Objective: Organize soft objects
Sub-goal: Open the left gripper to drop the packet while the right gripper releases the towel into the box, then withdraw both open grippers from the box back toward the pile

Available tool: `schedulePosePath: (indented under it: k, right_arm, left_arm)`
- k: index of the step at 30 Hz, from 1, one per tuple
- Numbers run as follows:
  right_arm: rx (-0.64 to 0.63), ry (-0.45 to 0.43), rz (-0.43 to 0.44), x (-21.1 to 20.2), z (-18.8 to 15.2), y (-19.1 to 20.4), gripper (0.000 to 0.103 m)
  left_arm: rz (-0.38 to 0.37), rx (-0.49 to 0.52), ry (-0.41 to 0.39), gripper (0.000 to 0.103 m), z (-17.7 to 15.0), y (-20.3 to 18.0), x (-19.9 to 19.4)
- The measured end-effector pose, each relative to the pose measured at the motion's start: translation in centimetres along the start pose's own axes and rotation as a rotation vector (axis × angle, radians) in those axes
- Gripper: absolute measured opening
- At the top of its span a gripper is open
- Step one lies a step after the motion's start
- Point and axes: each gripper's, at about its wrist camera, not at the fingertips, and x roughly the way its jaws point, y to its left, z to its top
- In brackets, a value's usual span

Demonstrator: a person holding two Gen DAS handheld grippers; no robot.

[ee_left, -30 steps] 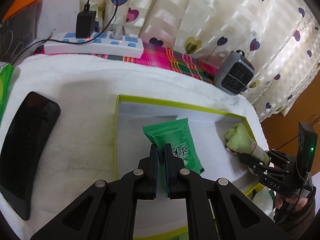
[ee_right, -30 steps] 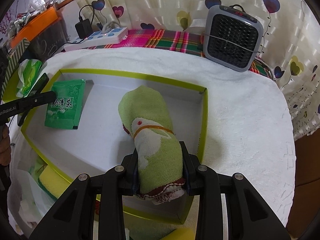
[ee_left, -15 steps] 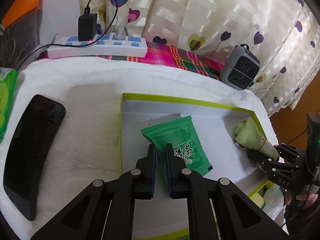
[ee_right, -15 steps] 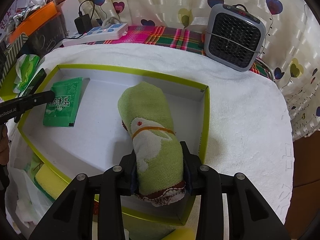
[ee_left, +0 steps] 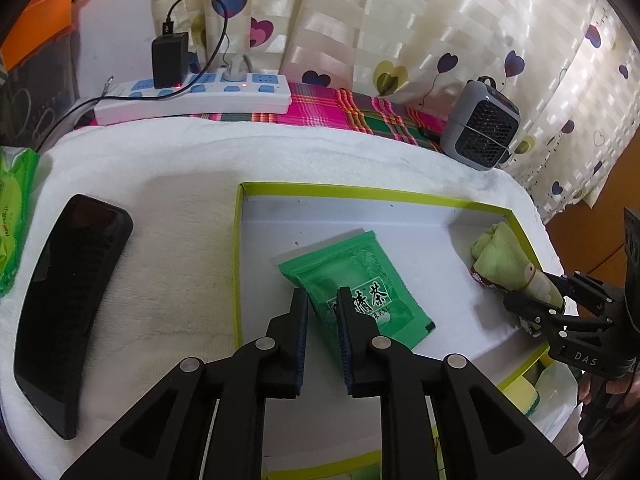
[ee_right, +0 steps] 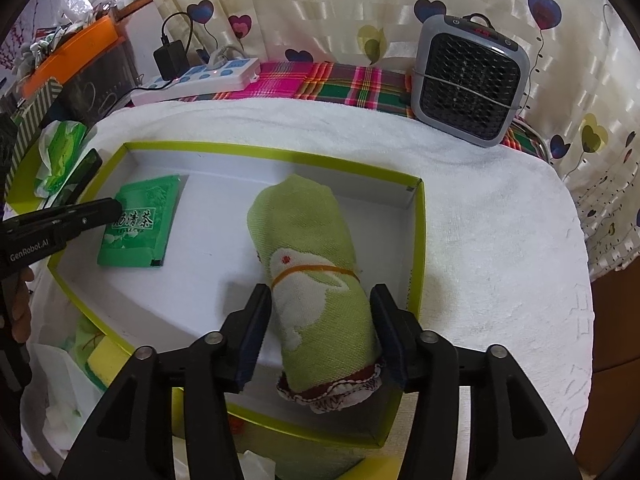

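Left wrist view sits just behind the left gripper (ee_left: 322, 300), tilted steeply down, close over the box's (ee_left: 360, 191) left end and the packet (ee_left: 356, 276). It faces the curtain (ee_left: 400, 20), power strip (ee_left: 192, 94) far left, heater (ee_left: 482, 134) far right. Right gripper (ee_left: 534, 300) pokes in at its right edge. Right wrist view rides behind the right gripper (ee_right: 320, 308), also pitched down, close above the towel roll (ee_right: 312, 248) at the box's (ee_right: 418, 240) right end. Left gripper (ee_right: 108, 206) enters from its left. Both views share the box, packet (ee_right: 140, 220), roll (ee_left: 504, 258), heater (ee_right: 468, 80), strip (ee_right: 200, 80), curtain (ee_right: 320, 0).
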Motion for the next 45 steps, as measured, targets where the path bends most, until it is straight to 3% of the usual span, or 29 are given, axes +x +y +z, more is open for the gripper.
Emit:
schedulePosePath:
  k: [7,24,32,35,45]
  right_arm:
    - [0.015,-0.032,-0.004,-0.9,0.0,0.0,0.062]
    - [0.012,-0.114,-0.011,-4.0,-1.3,0.9,0.063]
    - [0.02,-0.166,-0.019,-5.9,-2.4,1.4,0.063]
    - [0.031,-0.184,-0.016,-6.6,-2.9,1.4,0.063]
    - [0.047,-0.267,-0.039,-9.3,-5.3,1.8,0.063]
  left_arm:
    - [0.006,0.005,-0.015,0.031,-0.4,-0.4,-0.9]
    - [0.062,0.02,-0.091,0.032,-2.3,-1.2,-4.5]
    - [0.13,0.063,-0.158,0.035,-4.2,-2.3,-7.1]
    - [0.11,0.064,-0.165,0.035,-4.7,-2.5,-7.9]
    - [0.143,0.092,-0.211,0.036,-7.0,-3.6,-10.5]
